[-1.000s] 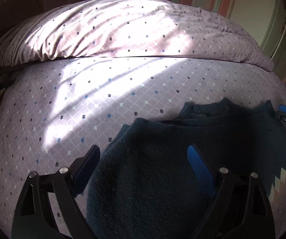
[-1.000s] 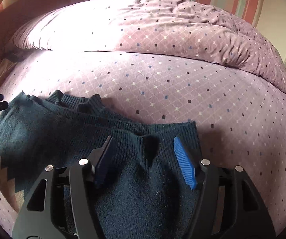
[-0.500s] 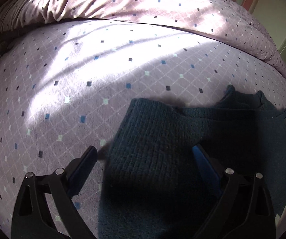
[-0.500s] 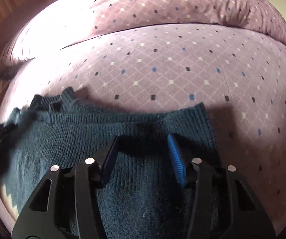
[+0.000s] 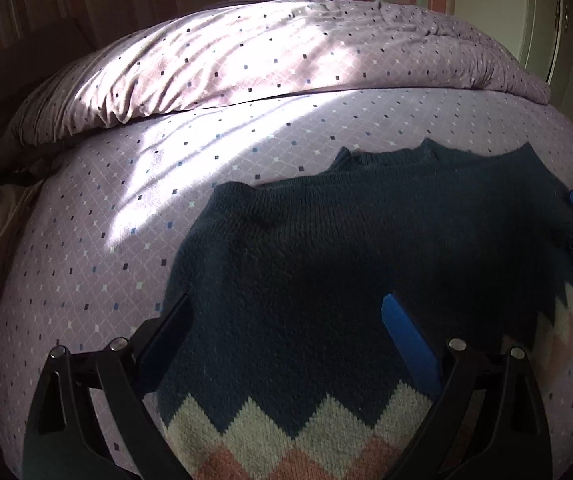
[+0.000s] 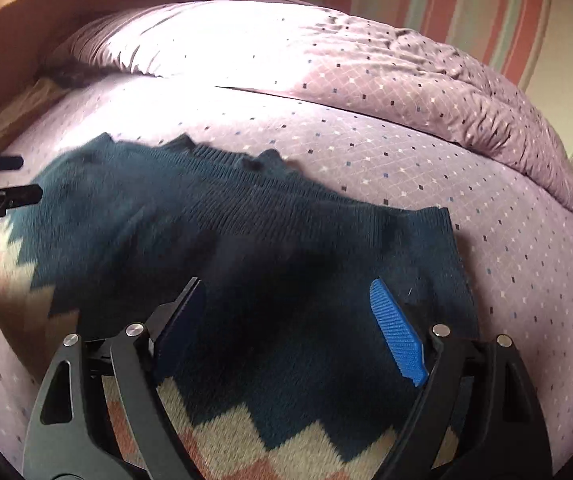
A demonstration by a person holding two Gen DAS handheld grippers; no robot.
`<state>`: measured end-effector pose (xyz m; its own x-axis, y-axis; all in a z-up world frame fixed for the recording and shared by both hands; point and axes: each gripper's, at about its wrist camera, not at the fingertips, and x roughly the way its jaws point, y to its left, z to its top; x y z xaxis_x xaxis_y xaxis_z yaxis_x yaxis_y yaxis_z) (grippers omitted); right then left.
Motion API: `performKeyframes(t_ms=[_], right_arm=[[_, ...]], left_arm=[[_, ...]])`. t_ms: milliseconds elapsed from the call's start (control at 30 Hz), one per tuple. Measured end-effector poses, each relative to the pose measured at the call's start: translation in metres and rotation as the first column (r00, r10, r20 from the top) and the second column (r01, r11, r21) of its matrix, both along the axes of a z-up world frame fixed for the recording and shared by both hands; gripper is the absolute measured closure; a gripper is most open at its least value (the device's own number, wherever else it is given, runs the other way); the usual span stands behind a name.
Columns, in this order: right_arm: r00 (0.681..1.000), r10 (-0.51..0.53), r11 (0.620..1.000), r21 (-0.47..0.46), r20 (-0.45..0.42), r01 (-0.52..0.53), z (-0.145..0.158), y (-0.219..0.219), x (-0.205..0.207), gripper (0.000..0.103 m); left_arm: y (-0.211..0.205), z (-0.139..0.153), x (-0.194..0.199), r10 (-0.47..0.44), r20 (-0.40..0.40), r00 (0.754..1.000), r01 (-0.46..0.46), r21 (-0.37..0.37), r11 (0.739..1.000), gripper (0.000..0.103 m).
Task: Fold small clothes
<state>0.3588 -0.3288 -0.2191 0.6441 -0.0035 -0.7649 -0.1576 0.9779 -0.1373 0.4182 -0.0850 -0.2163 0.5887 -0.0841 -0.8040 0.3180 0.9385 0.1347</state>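
Jaws spread on the left gripper and just reopened on the right gripper, both empty above a navy zigzag-knit sweater lying on the bed; a rumpled duvet lies at twelve o'clock.

1 sweater, 1 duvet, 1 bed, 2 hand-held grippers.

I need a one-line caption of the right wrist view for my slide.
Open right gripper above a dark teal sweater with a zigzag band, lying on a lilac patterned bed sheet.
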Motion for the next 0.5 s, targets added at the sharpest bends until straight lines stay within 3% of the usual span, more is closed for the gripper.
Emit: performKeyframes(t_ms=[100,167,233,267,367,433,500], right_arm=[[0.999,-0.016,0.995,-0.102,-0.027,0.013,-0.027,-0.003,-0.013,0.02],[0.998,-0.062,0.994,-0.095,-0.013,0.06,-0.035,-0.024,-0.019,0.017],[0.989,-0.15,0.988,-0.04,0.003,0.15,-0.029,-0.055,-0.022,0.016],[0.976,-0.216,0.976,0.014,-0.008,0.216,-0.027,-0.075,-0.023,0.011],[0.948,-0.299,0.907,0.276,-0.112,0.319,-0.041,-0.125,-0.028,0.01],[0.949,-0.299,0.914,0.256,-0.098,0.314,-0.039,-0.122,-0.028,0.01],[0.943,-0.308,0.889,0.315,-0.129,0.333,-0.041,-0.129,-0.027,0.01]], left_arm=[[0.002,-0.032,-0.012,0.008,-0.051,0.999,-0.005,0.052,0.999,0.007],[0.017,-0.043,-0.015,0.016,-0.063,0.998,-0.016,0.003,1.0,0.006],[0.033,-0.049,-0.015,0.042,-0.063,0.997,-0.044,-0.033,0.998,0.001],[0.039,-0.051,-0.013,0.045,-0.071,0.996,-0.049,-0.061,0.997,0.001],[0.048,-0.058,-0.013,0.056,-0.09,0.994,-0.066,-0.119,0.991,0.001],[0.052,-0.06,-0.012,0.077,-0.111,0.991,-0.094,-0.159,0.983,0.001],[0.051,-0.055,-0.011,0.108,-0.137,0.985,-0.129,-0.157,0.979,0.001]])
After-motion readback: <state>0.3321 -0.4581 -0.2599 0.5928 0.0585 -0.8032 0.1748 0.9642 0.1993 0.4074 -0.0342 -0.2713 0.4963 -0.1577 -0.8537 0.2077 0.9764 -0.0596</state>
